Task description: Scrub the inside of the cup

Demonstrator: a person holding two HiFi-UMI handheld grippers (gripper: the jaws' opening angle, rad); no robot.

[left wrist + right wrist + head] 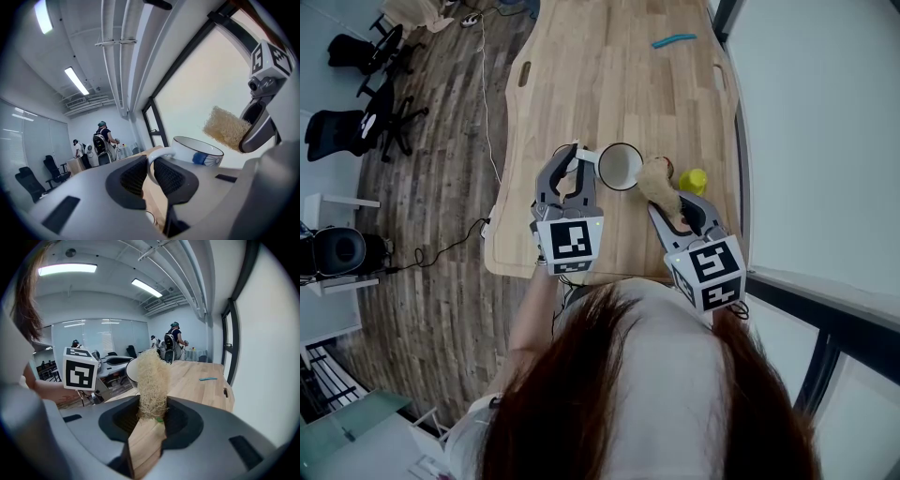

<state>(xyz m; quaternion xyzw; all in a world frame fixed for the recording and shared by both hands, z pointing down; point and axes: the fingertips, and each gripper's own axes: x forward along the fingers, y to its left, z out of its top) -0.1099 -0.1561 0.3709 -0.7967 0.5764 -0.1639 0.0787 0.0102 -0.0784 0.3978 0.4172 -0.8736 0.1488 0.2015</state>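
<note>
left hand-held gripper clamped on handle of white ceramic cup; right hand-held gripper pinches beige fibrous scrubber, just beside rim.

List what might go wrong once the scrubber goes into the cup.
1. The left gripper grips the cup only by its thin handle; scrubbing pressure may twist it or make it slip.
2. The right gripper pinches the loofah scrubber at one end only, so it may bend or pull free.
3. The yellow object lies close beside the right gripper and might get knocked.
</note>
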